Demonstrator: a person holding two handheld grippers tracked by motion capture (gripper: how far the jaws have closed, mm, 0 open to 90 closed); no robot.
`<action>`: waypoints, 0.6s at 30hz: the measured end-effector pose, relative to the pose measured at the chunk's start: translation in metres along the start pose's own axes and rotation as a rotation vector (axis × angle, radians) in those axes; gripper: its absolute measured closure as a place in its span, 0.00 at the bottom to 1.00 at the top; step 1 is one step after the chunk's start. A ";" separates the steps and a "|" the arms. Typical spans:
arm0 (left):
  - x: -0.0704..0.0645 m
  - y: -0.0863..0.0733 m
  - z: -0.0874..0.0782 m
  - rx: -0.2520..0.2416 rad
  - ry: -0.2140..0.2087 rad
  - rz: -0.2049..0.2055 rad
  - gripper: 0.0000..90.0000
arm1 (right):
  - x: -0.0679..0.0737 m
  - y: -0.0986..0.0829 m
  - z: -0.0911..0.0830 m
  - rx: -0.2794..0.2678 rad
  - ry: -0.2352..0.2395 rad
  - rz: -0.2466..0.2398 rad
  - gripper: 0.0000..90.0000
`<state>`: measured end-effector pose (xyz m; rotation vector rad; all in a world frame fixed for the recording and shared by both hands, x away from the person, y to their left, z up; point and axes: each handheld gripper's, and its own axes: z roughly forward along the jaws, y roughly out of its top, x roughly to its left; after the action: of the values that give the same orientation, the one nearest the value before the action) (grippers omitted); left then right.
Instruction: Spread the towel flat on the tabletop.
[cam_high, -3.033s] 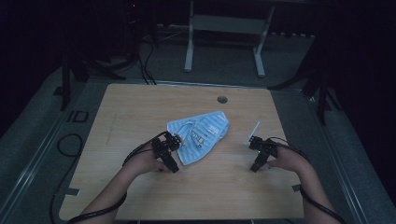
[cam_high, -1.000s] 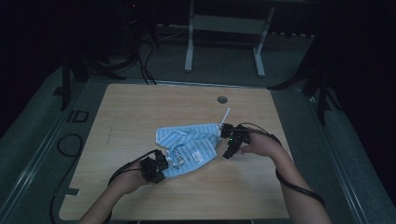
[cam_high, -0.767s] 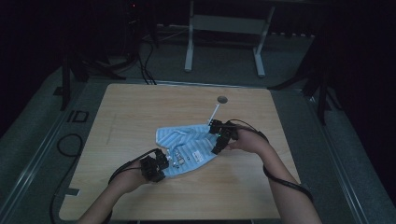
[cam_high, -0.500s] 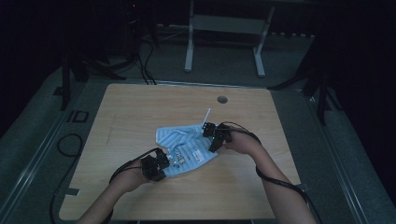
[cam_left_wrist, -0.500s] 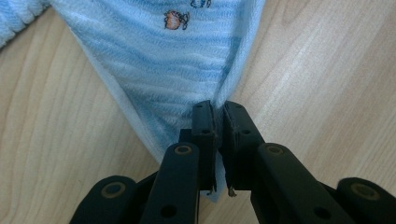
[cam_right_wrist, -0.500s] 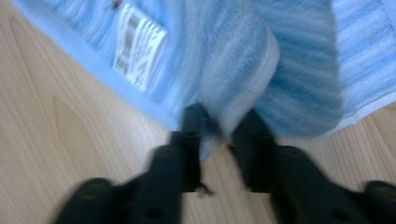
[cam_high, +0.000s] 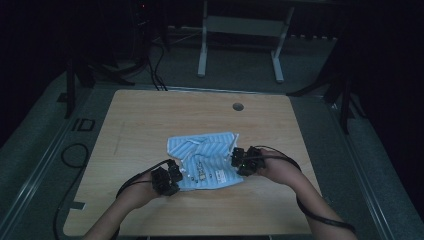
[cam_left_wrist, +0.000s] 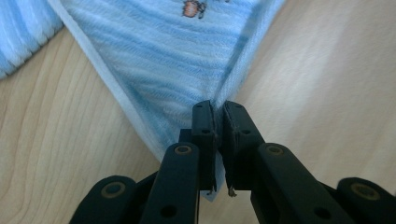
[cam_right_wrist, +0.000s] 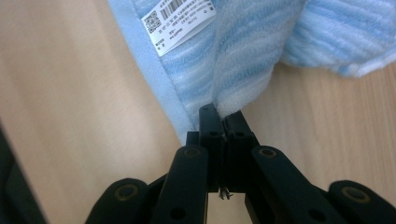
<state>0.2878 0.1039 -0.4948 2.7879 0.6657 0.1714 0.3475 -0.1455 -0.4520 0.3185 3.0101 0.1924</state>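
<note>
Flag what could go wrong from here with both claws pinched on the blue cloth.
1. The left claw grips the striped cloth only by its thin hem at a corner, so a pull may slip it free.
2. The right claw bites a bunched fold beside the white label; the layers may drag unevenly and leave the cloth crumpled on the table.

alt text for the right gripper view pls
The right claw, shut, pinches the edge of a blue striped towel lying on a wooden table. A white label with a QR code and barcode is sewn near the towel's hem.
</note>
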 end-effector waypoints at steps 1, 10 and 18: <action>-0.003 0.001 -0.001 -0.002 -0.001 0.008 0.93 | 0.006 -0.005 -0.003 -0.008 -0.005 0.002 0.98; -0.045 0.011 0.003 0.005 -0.068 0.077 0.93 | 0.065 -0.062 -0.003 -0.021 -0.007 0.028 0.98; -0.067 -0.001 0.014 0.029 -0.172 0.081 0.87 | 0.092 -0.098 0.023 -0.007 0.126 0.103 0.82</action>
<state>0.2309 0.0706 -0.5120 2.8178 0.5185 -0.0633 0.2408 -0.2182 -0.4969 0.4785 3.1178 0.2403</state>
